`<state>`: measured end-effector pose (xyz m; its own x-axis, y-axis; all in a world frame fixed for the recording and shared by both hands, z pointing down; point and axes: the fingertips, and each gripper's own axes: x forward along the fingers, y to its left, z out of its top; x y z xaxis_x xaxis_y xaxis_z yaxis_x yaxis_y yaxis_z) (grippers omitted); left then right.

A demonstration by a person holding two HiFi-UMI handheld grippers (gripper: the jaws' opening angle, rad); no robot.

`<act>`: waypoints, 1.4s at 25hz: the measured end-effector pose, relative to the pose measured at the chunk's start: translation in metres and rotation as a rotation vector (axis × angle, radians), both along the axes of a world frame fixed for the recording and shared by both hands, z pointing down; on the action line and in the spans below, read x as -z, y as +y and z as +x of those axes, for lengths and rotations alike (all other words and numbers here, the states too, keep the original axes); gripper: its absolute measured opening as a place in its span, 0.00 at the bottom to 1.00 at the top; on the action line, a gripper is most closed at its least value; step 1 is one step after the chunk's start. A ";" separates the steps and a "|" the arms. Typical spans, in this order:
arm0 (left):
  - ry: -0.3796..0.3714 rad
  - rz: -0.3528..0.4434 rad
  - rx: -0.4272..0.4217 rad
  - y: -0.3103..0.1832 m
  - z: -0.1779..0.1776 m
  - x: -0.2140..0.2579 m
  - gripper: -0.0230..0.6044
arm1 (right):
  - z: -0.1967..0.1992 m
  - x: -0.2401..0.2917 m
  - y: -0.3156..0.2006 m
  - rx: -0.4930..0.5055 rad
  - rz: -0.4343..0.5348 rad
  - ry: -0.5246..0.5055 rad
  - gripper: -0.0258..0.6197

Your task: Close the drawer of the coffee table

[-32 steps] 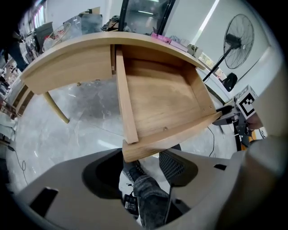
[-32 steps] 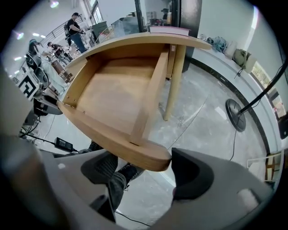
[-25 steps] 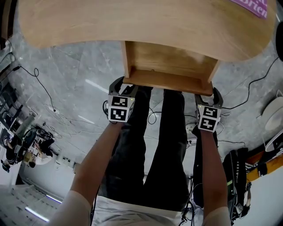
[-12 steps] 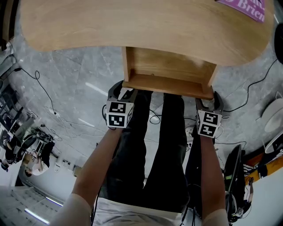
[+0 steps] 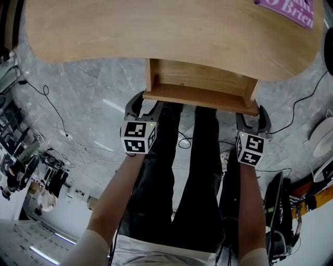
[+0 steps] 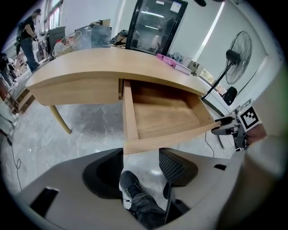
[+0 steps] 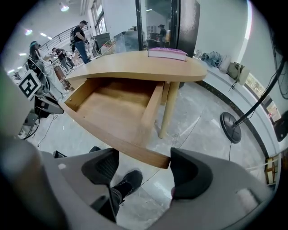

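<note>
The wooden counter [image 5: 156, 31] has a curved top, and 1 pink book [image 5: 291, 9] lies flat near its far right end. Its drawer [image 5: 203, 78] stands partly pulled out from under the front edge. The counter stands on a grey marble floor [image 5: 88, 98]. A black cable [image 5: 294, 104] trails there, and a fan's round base [image 7: 231, 121] rests near 1 leg [image 7: 168, 108].
</note>
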<state>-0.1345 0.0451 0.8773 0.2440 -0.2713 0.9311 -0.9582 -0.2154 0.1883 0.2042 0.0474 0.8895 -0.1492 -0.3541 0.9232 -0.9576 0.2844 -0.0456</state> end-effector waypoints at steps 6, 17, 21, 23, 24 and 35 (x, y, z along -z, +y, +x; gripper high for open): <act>0.010 0.044 0.016 -0.020 0.001 0.007 0.44 | 0.001 0.008 -0.019 -0.010 0.043 0.000 0.62; -0.009 0.137 0.068 -0.056 0.002 0.008 0.44 | 0.006 0.010 -0.051 -0.129 0.136 0.034 0.64; -0.010 0.164 0.095 -0.067 0.002 0.008 0.44 | 0.007 0.010 -0.060 -0.177 0.159 0.015 0.64; -0.003 0.182 0.115 -0.075 0.002 0.008 0.44 | 0.006 0.011 -0.067 -0.195 0.173 0.012 0.64; 0.003 0.193 0.129 -0.079 0.001 0.008 0.44 | 0.006 0.011 -0.071 -0.205 0.182 0.007 0.63; -0.012 0.348 0.217 -0.127 -0.002 0.010 0.47 | 0.005 0.012 -0.115 -0.271 0.301 -0.043 0.62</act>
